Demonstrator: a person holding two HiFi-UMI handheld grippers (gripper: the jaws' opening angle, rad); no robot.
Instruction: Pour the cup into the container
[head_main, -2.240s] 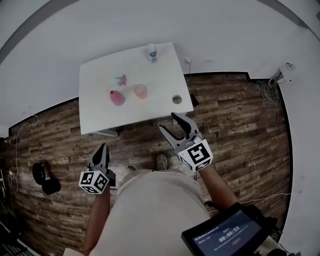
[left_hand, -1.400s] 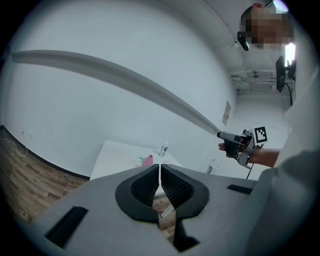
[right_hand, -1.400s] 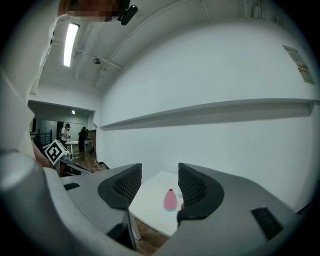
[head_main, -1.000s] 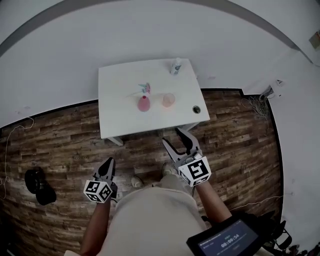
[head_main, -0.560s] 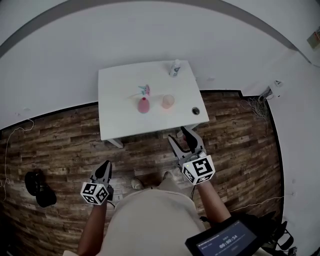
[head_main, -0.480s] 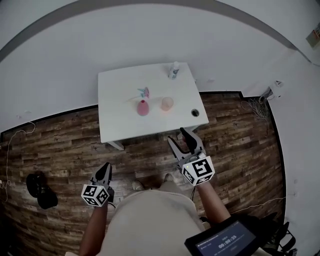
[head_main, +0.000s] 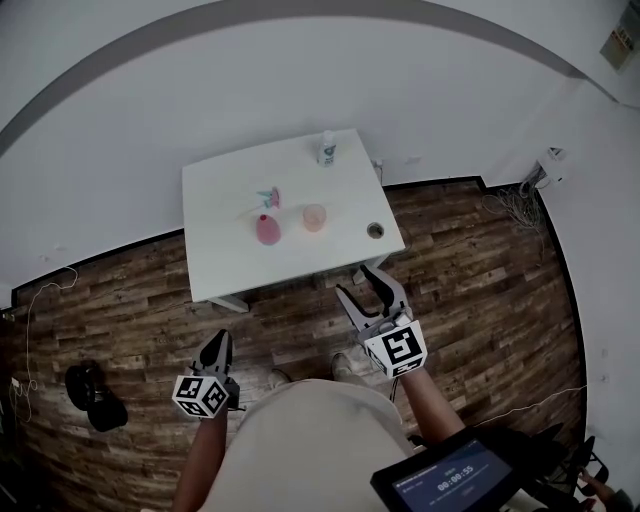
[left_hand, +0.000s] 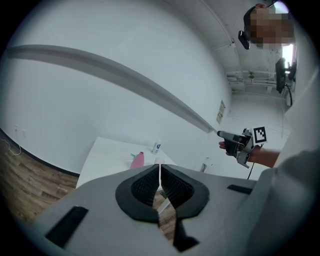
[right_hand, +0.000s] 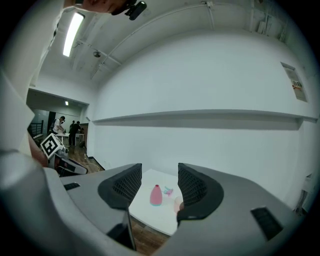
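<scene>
A white table (head_main: 220, 260) stands against the wall, a step ahead of me. On it are a pale pink cup (head_main: 314, 217) and a pink vase-shaped container (head_main: 267, 230), side by side. Both grippers hang over the wooden floor, short of the table. My left gripper (head_main: 222, 342) is shut with nothing in it. My right gripper (head_main: 357, 282) stands open and empty, nearer the table's front edge. In the right gripper view the container (right_hand: 156, 195) shows between the jaws, and the cup (right_hand: 178, 203) is partly hidden by the right jaw. The left gripper view shows the container (left_hand: 137, 160) far ahead.
The table also carries a small bottle (head_main: 326, 148) at the back, a teal-and-pink object (head_main: 268, 197) and a small dark round thing (head_main: 375, 230) near the right edge. A black object (head_main: 95, 395) lies on the floor left; cables (head_main: 510, 205) by the right wall.
The table now sits a little further left and lower in the head view. Both grippers have shifted slightly over the floor. Their jaws stand as before.
</scene>
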